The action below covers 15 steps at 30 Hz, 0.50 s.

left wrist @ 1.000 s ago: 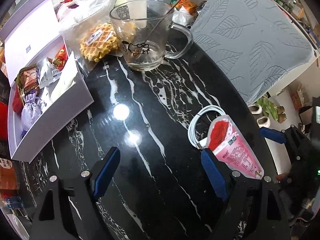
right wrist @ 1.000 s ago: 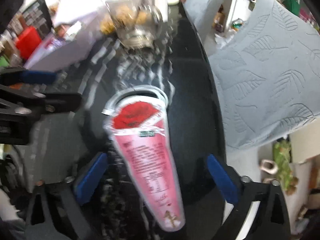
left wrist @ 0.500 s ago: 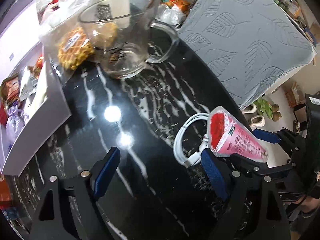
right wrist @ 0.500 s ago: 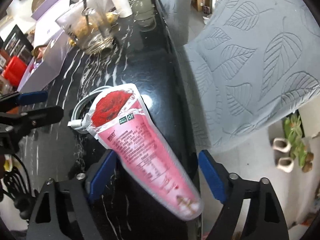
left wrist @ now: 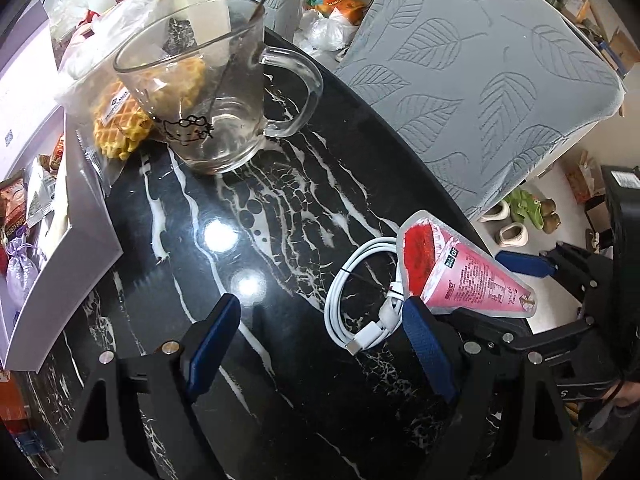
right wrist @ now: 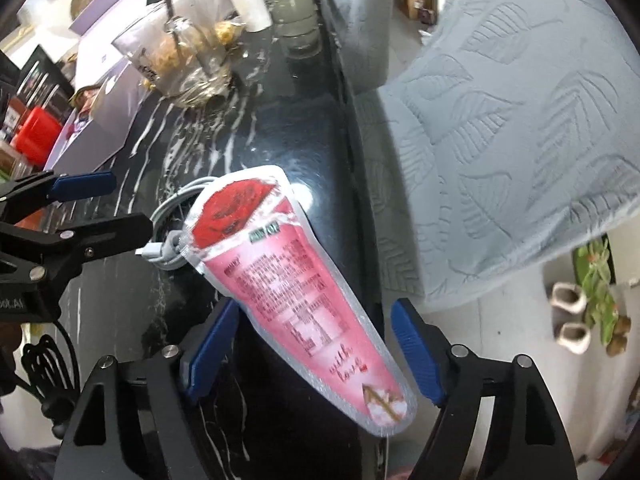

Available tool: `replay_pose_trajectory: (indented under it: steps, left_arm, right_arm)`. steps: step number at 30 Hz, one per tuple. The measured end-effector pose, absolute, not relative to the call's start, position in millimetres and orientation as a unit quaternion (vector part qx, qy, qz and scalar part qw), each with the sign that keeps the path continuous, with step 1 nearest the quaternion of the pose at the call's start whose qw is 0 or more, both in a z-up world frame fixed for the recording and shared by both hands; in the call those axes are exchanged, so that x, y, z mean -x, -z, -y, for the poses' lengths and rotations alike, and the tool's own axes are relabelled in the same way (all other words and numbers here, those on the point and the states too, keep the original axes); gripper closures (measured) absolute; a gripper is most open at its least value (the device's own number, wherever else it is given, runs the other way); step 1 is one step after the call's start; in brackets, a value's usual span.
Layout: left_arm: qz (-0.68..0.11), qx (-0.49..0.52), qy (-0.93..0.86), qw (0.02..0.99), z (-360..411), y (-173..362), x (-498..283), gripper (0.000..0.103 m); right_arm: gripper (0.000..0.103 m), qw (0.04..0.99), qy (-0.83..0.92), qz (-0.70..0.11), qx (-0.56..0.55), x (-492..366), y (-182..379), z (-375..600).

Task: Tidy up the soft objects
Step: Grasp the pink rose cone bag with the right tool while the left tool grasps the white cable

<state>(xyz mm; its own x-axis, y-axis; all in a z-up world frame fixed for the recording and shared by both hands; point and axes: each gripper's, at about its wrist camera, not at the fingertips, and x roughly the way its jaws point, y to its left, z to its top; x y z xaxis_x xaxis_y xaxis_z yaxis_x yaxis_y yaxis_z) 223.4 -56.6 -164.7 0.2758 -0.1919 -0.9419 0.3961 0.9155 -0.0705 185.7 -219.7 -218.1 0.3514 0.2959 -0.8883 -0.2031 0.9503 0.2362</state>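
Our right hand-held gripper (right wrist: 312,344) has just been closing; its jaws straddle the pink pouch (right wrist: 304,292) without clamping it. Our left hand-held gripper (left wrist: 320,344) stands open and empty. The pouch overhangs the tabletop (left wrist: 280,216) edge atop a white cable (left wrist: 360,292); a partial grip could drop it or drag the cable. At 11 o'clock stands a glass mug (left wrist: 208,92); at 2 o'clock, a leaf-patterned cushion (left wrist: 500,76).
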Motion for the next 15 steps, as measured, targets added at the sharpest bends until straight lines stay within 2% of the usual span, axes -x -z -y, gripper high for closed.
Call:
replay_pose_trajectory:
  steps: [8,10,13,15]
  left_arm:
    - [-0.571,-0.09,0.184,0.795,44.8,164.1,-220.0,0.02]
    - [-0.571,-0.09,0.191,0.793,45.0,165.1,-220.1,0.02]
    - [-0.567,-0.092,0.206,0.793,47.6,167.2,-220.0,0.02]
    - [-0.566,-0.093,0.22,0.789,53.0,170.0,-220.0,0.02]
  right_arm:
    - [0.02,0.816,-0.174,-0.551,-0.022,-201.3,216.1,213.0]
    - [0.024,0.816,-0.171,-0.551,-0.028,-202.6,214.6,215.7]
    - [0.037,0.818,-0.164,-0.549,-0.05,-202.1,213.9,225.7]
    - [0.049,0.819,-0.161,-0.547,-0.064,-201.8,213.4,233.7]
